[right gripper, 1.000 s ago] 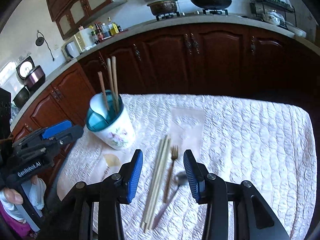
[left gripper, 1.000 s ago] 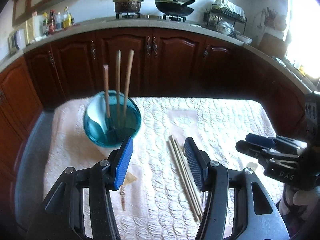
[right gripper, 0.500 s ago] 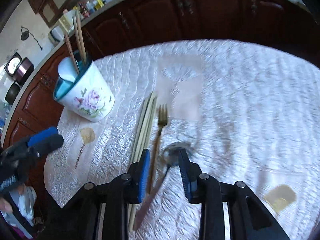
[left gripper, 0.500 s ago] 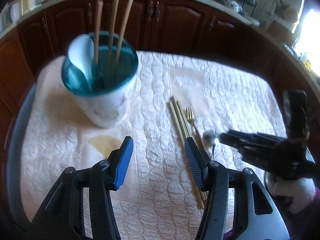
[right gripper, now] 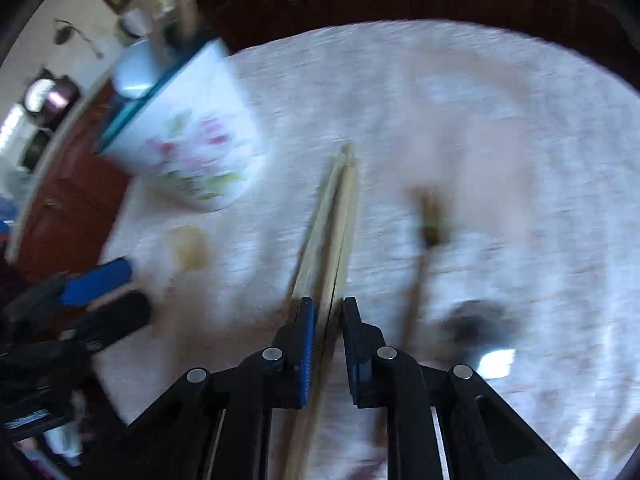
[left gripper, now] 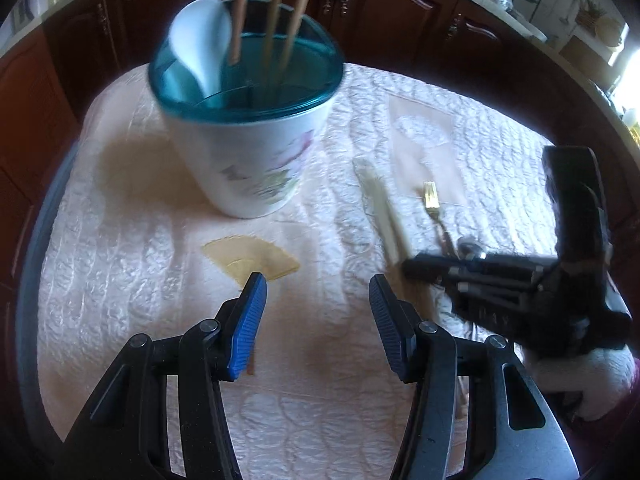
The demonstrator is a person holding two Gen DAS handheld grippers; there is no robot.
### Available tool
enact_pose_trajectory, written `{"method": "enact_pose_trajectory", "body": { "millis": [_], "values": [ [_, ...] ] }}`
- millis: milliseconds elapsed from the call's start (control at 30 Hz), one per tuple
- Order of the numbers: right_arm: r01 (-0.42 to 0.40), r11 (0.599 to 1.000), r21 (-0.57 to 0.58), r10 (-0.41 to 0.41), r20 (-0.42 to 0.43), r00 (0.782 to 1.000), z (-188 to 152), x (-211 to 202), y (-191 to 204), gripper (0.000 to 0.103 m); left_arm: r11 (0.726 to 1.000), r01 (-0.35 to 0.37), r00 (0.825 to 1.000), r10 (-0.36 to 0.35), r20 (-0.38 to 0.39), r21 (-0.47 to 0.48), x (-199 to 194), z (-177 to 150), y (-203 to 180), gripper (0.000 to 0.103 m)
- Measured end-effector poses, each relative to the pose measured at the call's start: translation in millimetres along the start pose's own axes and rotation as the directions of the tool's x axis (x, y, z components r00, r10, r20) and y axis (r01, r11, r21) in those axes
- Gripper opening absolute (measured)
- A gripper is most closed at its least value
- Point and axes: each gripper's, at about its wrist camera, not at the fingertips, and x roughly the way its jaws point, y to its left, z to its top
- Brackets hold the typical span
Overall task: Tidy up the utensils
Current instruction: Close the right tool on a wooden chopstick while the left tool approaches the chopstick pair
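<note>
Meanwhile, right gripper (right gripper: 327, 312) low at bottom centre of its view, jaws just closing, nearly together around bundle of chopsticks (right gripper: 334, 216) lying on quilted cloth (right gripper: 500, 128); firm pinch cannot be told through blur. Fork (right gripper: 428, 220) and spoon (right gripper: 476, 324) lie right of bundle. Left gripper (left gripper: 318, 292) hovers with jaws spread, empty, below floral utensil holder (left gripper: 256, 160) at upper centre.
</note>
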Motion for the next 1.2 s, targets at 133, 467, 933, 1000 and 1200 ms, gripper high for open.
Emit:
{"method": "enact_pose_trajectory", "body": {
  "millis": [133, 467, 933, 1000, 1200],
  "values": [
    [-0.034, 0.999, -0.001, 0.034, 0.027, 0.999, -11, -9, 4, 0.011, 1.0, -0.016, 1.0, 0.016, 0.001, -0.008, -2, -1, 7, 0.053],
    [0.091, 0.992, 0.085, -0.096, 0.062, 0.993, -23, -41, -34, 0.02, 0.999, -0.006, 1.0, 0.006, -0.018, -0.031, 20, 1, 2, 0.053],
    [0.203, 0.974, 0.101, -0.212, 0.087, 0.973, 21, -53, -72, 0.025, 0.996, -0.03, 0.997, 0.025, -0.067, -0.078, 70, 23, 0, 0.035],
    [0.199, 0.975, 0.096, -0.206, 0.076, 0.976, 32, -42, -73, 0.025, 0.996, -0.042, 0.997, 0.038, -0.065, -0.073, 74, 25, -2, 0.035],
    [0.192, 0.98, 0.056, -0.197, 0.101, 0.975, 52, -21, -75, 0.018, 0.999, 0.001, 0.998, -0.003, -0.068, -0.039, 78, 26, -7, 0.008]
  ]
}}
